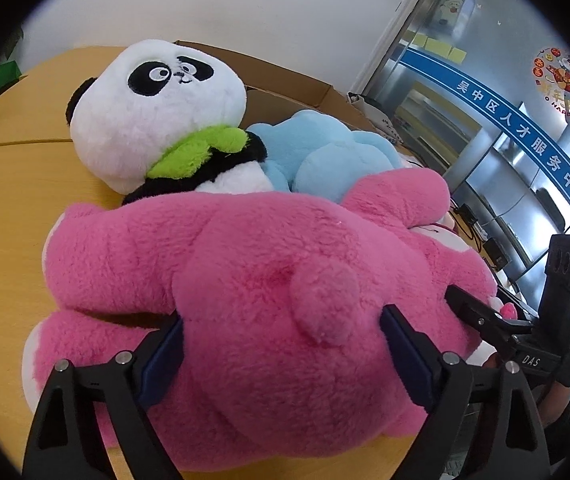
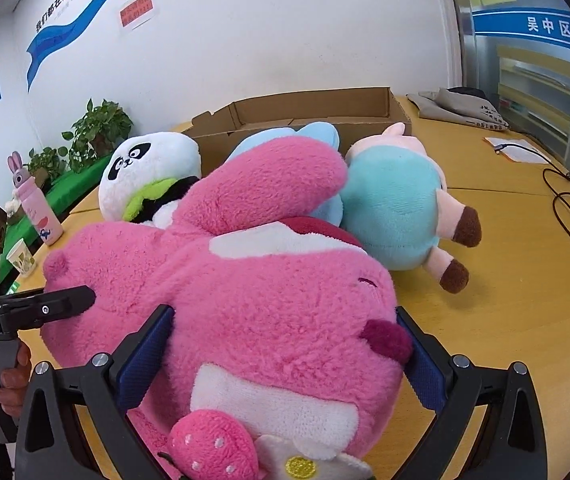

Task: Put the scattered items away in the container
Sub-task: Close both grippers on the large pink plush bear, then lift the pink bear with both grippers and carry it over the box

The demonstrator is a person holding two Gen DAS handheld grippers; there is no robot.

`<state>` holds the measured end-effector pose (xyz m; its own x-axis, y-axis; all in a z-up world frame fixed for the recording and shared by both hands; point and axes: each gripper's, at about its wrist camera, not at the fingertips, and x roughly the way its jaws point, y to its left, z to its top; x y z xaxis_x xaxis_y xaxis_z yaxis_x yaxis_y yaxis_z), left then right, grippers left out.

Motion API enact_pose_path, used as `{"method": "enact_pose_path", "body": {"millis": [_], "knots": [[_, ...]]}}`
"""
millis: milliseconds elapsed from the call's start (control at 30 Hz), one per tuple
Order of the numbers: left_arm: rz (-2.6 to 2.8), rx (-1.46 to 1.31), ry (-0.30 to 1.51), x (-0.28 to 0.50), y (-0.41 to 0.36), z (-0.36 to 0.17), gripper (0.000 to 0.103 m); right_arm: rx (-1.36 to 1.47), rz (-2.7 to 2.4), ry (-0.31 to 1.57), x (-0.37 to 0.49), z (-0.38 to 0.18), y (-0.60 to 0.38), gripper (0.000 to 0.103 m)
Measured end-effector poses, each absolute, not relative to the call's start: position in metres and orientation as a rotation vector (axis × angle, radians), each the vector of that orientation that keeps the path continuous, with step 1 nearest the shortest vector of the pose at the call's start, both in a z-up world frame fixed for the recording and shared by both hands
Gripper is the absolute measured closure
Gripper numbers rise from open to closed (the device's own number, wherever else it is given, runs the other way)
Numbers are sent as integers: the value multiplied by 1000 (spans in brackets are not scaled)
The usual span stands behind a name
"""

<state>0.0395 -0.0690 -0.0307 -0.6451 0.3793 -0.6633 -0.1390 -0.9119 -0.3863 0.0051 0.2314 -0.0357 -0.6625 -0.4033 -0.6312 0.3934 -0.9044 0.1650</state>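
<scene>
The pink plush bear (image 1: 245, 280) fills the lower half of both wrist views, lying on the wooden counter (image 1: 17, 184). At the bottom of the left wrist view, the left gripper (image 1: 281, 344) stands wide around the bear's rump, just below the small round tail, its blue pads (image 1: 165, 356) sunk into the fur on either side; whether they truly squeeze is hard to judge. At the bottom of the right wrist view, the right gripper (image 2: 285, 344) straddles the bear's head, its pads (image 2: 147, 354) likewise against the fur. The bear's lower body is cut off by the frame edge there, with only a strawberry and a flower patch showing.

The bear is bright pink with white patches and a dark red nose. Behind it, partly hidden, lie a panda plush (image 2: 145, 168) with a green scarf, a light blue plush (image 1: 317, 152) and a pig plush (image 2: 401, 204) in a teal dress. Farthest back, in the upper middle of the right wrist view, sits the open cardboard box (image 2: 313, 108).
</scene>
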Motion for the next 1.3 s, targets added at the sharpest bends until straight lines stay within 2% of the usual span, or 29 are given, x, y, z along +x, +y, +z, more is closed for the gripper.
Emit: {"method": "enact_pose_path", "body": {"millis": [133, 200, 333, 400, 467, 667, 867, 1100, 1300], "knots": [[2600, -1127, -407, 49, -66, -26, 21, 961, -2534, -31, 9, -34, 231, 0], [2609, -1117, -400, 54, -64, -22, 27, 959, -2533, -37, 12, -32, 232, 4], [2621, -1121, -373, 62, -62, -13, 47, 933, -2534, -43, 22, -24, 237, 15], [2629, -1120, -374, 68, -61, -7, 57, 910, -2538, -45, 28, -19, 240, 25], [2629, -1114, -389, 73, -60, -2, 67, 885, -2545, -43, 34, -14, 244, 29], [2663, -1051, -374, 89, -48, 29, 72, 767, -2564, -61, 53, 16, 256, 33], [2749, -864, -276, 100, -36, 90, 72, 613, -2575, -81, 61, 63, 265, 35], [2798, -554, -168, 81, -37, 191, 72, 330, -2606, -68, 43, 170, 262, 36], [2811, -353, -39, 20, -39, 283, 72, 129, -2650, -66, 0, 261, 252, 36]]}}
